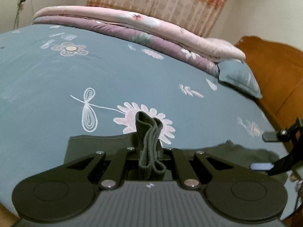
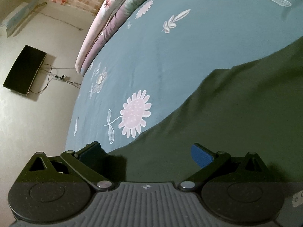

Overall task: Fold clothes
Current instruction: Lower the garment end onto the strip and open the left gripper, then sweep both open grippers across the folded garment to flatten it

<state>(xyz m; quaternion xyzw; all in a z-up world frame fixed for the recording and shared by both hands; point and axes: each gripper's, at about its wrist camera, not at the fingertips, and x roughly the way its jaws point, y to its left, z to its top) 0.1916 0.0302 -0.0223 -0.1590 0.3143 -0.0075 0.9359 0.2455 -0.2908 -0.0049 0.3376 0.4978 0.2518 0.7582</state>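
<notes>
On floral bedsheet [image 1: 56,71], dark garment [image 2: 236,113], left hand-held gripper [image 1: 149,147] pinching it

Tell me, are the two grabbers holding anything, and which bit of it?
The left gripper is shut on the dark green garment, pinching its bunched ribbed band. The right gripper is open over the garment, holding nothing.

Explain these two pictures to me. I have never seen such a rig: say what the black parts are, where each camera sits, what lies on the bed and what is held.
No robot arm here: a person carries a two-finger gripper in each hand, each with a camera looking along its fingers. In the left camera's picture, the left gripper is shut on a bunched ribbed edge of a dark green garment lying on the blue flowered bedsheet. In the right camera's picture, the right gripper stands open over the same cloth, holding nothing. A folded quilt lies farther back.
</notes>
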